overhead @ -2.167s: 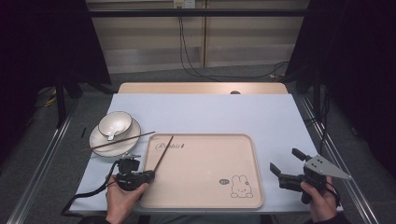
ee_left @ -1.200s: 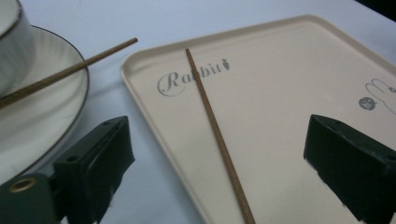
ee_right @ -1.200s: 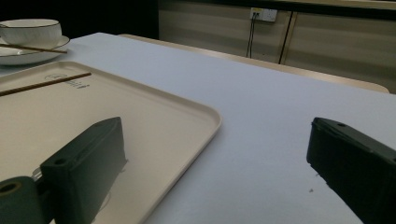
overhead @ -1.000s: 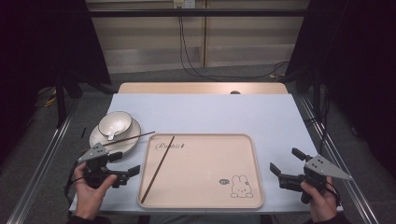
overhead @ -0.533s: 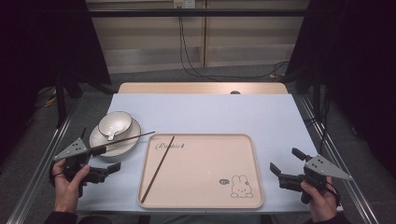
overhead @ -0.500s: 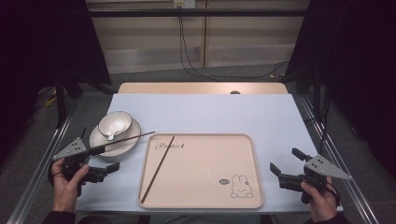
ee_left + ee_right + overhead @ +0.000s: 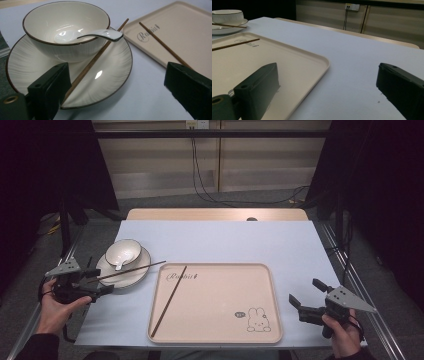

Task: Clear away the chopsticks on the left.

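A white bowl [image 7: 123,252] with a white spoon [image 7: 100,35] in it stands on a white plate [image 7: 137,270] at the table's left. One brown chopstick [image 7: 127,271] lies across the plate, and a second chopstick [image 7: 170,300] lies on the beige tray [image 7: 215,330]. My left gripper [image 7: 100,281] is at the plate's left edge, open. Its jaws have just been closing a little. The first chopstick's [image 7: 95,60] near end lies between them, close to the left jaw, and no pad presses on it. My right gripper [image 7: 306,292] stands open and empty right of the tray [image 7: 294,57].
The tray has a rabbit drawing [image 7: 257,320] at its front right corner. Pale blue table covering [image 7: 240,240] stretches behind the tray. Metal rails [image 7: 360,285] run along both table sides, and cables [image 7: 210,190] hang at the back.
My left gripper has moved left, from the tray's left edge to beside the plate. The chopstick on the tray stays where it lay. The right gripper has not moved.
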`<action>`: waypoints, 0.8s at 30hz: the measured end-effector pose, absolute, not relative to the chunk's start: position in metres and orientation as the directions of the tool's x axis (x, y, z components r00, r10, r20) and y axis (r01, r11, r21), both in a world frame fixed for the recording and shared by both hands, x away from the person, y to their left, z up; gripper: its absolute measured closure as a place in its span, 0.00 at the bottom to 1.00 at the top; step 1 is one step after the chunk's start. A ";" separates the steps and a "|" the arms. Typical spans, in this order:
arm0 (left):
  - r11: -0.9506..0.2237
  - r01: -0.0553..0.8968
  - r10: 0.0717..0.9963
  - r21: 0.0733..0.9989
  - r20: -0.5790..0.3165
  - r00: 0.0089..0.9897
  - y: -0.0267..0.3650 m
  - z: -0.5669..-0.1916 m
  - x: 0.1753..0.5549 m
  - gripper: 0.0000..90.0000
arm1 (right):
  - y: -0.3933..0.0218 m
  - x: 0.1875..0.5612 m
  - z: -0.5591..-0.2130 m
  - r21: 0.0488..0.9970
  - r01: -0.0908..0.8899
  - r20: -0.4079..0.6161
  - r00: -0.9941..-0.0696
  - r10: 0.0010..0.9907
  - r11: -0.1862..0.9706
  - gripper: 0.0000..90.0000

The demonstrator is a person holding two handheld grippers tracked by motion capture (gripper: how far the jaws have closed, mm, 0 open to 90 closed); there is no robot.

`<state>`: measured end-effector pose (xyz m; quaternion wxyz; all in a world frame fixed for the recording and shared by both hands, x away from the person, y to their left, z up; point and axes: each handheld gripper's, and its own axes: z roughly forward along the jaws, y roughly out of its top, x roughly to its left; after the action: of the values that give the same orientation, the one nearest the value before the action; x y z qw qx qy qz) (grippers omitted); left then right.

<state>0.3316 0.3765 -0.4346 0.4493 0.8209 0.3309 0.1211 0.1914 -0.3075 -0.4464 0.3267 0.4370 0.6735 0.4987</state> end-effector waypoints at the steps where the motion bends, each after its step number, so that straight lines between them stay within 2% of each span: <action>1: -0.400 0.416 0.643 0.817 -0.073 0.762 0.377 -0.436 0.335 0.12 | -0.307 0.191 -0.446 0.956 0.268 0.001 -0.405 0.914 0.117 0.05; 3: -0.415 0.425 0.639 0.805 -0.075 0.765 0.377 -0.437 0.343 0.14 | -0.308 0.191 -0.446 0.956 0.269 0.002 -0.407 0.913 0.118 0.05; 5: -0.435 0.434 0.637 0.789 -0.072 0.768 0.378 -0.440 0.348 0.19 | -0.308 0.191 -0.446 0.957 0.264 -0.004 -0.404 0.915 0.120 0.05; 6: -0.451 0.432 0.631 0.781 -0.064 0.773 0.379 -0.441 0.351 0.27 | -0.307 0.191 -0.447 0.956 0.269 0.000 -0.405 0.914 0.119 0.05; 8: -0.472 0.426 0.632 0.772 -0.041 0.774 0.379 -0.444 0.355 0.33 | -0.307 0.191 -0.447 0.956 0.267 -0.003 -0.405 0.914 0.122 0.05; 10: -0.475 0.426 0.628 0.770 -0.042 0.777 0.381 -0.445 0.358 0.45 | -0.307 0.191 -0.447 0.956 0.269 0.000 -0.403 0.915 0.118 0.05; 14: -0.508 0.410 0.606 0.758 -0.024 0.795 0.381 -0.445 0.363 0.62 | -0.308 0.191 -0.447 0.956 0.266 -0.004 -0.405 0.915 0.121 0.05; 18: -0.553 0.397 0.580 0.732 -0.003 0.814 0.378 -0.446 0.367 0.70 | -0.308 0.191 -0.447 0.956 0.266 -0.004 -0.404 0.915 0.122 0.05; 24: -0.579 0.391 0.570 0.716 0.012 0.822 0.373 -0.451 0.372 0.71 | -0.308 0.191 -0.447 0.956 0.267 -0.002 -0.405 0.914 0.120 0.05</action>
<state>0.3723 0.3729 -0.4513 0.3691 0.8801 0.2729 0.1214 0.1911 -0.3080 -0.4466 0.3249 0.4381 0.6742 0.4980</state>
